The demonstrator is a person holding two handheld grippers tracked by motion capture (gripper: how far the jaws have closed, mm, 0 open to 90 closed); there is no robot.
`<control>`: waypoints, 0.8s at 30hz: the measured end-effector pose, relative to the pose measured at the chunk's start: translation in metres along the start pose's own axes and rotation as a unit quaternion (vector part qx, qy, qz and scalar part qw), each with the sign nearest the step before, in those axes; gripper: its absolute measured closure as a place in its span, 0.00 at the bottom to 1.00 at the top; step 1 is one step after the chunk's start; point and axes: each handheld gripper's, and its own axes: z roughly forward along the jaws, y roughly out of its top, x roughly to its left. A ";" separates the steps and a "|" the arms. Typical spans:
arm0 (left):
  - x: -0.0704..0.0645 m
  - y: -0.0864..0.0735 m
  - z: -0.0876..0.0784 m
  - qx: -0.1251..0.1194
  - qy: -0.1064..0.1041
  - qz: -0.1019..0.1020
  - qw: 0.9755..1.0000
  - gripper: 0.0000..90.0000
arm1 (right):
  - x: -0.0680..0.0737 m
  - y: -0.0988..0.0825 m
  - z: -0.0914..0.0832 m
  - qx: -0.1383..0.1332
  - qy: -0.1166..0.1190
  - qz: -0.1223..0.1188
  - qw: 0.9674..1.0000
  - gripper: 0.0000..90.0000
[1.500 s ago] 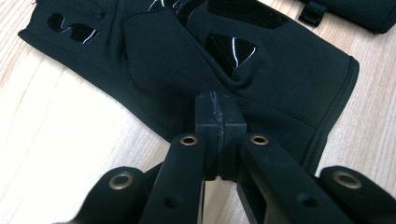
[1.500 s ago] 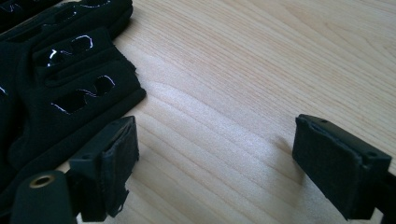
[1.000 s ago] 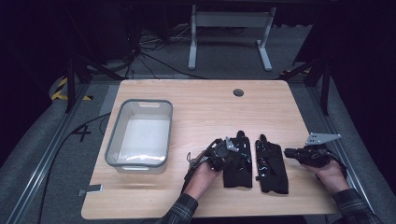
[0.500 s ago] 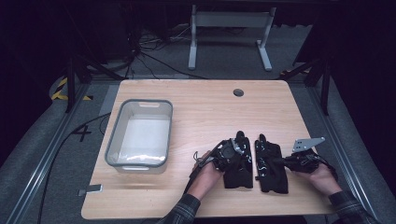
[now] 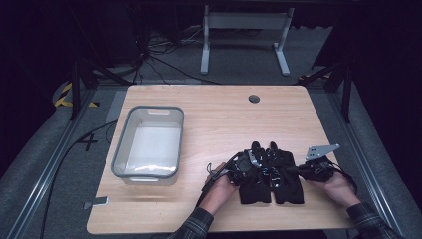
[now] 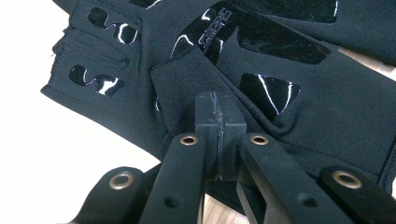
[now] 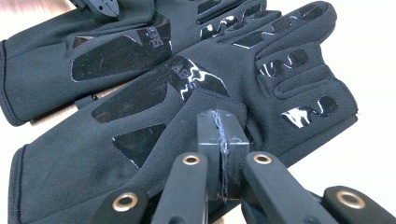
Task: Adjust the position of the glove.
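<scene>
Lying flat side by side on the pale wooden table (image 5: pixel 214 107) are two black gloves, both of soft matte fabric with glossy rubbery grip patches on the palms and finger pads. The left glove (image 5: pixel 256 177) and the right glove (image 5: pixel 287 174) run lengthwise away from the person, cuffs toward the near table edge and fingertips pointing toward the far edge, their inner edges touching or nearly so. The left gripper (image 5: pixel 255 160) has its two black jaws pressed fully together, pad against pad, and in the left gripper view (image 6: pixel 219 122) the tips rest over a raised fold of the left glove; whether any fabric is pinched between the pads cannot be told. The right gripper (image 5: pixel 291 170) is likewise closed tight, and in the right gripper view (image 7: pixel 222 133) its tips sit on a fold near the palm of the right glove, just short of its finger pads. One clear plastic bin (image 5: pixel 122 149), rectangular with rounded corners and a grey rim, stands well apart beyond the left gripper.
</scene>
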 end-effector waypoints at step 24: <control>0.016 -0.019 -0.004 -0.032 0.023 -0.103 0.994 0.61 | 0.000 -0.015 -0.014 0.005 -0.015 -0.002 1.000 1.00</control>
